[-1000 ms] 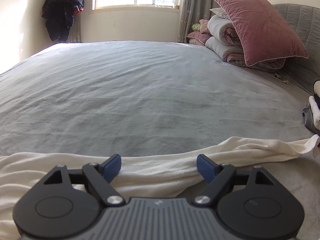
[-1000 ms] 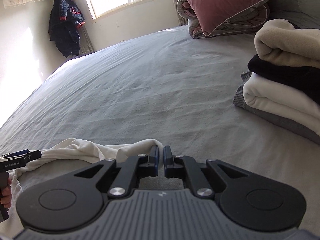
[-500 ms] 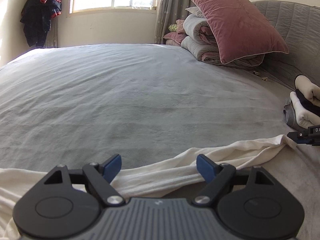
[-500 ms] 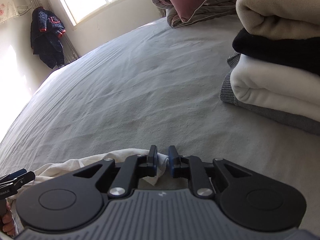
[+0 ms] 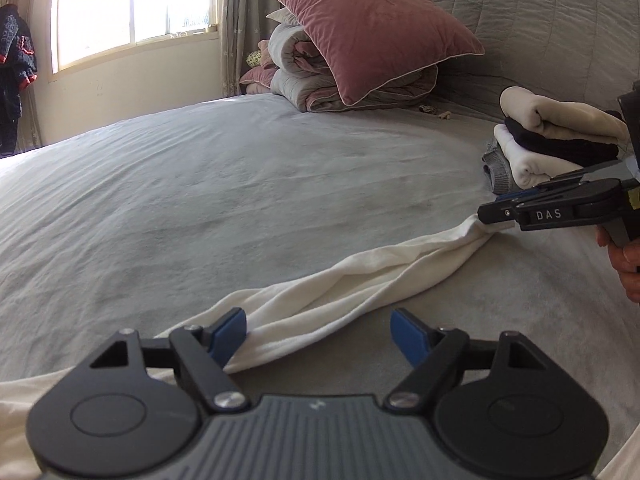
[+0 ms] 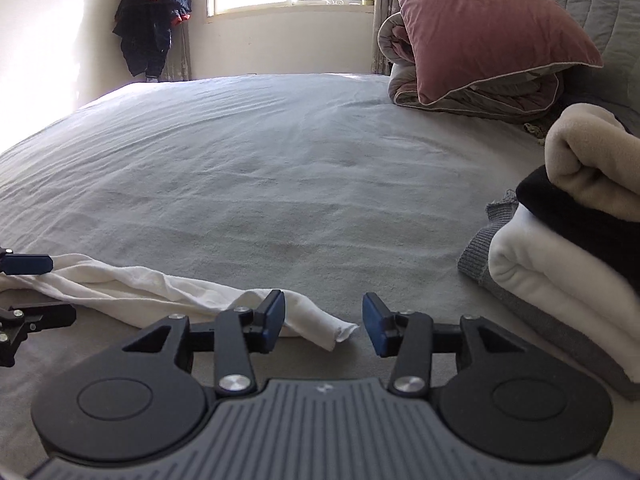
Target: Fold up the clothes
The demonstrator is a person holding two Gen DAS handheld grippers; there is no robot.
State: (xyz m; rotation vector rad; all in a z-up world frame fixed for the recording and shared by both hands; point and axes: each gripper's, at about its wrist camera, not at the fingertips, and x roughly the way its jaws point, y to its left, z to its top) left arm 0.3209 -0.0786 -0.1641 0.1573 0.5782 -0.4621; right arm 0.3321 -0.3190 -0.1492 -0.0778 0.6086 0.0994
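The right tool (image 6: 323,326) has just been opening; its blue pads now stand apart, with the free end of the white garment (image 6: 160,292) lying on the bed (image 6: 280,168) between them, gripped by neither. The left tool (image 5: 318,334) is spread wide, one pad touching the other end of the same cloth, nothing clenched. The garment is gathered into a long twisted band stretched along the near edge of the bed between the two tools. A stack of folded clothes (image 6: 568,248) sits toward the right edge, near the right tool. A pink pillow (image 5: 372,28) rests on rolled bedding by the headboard
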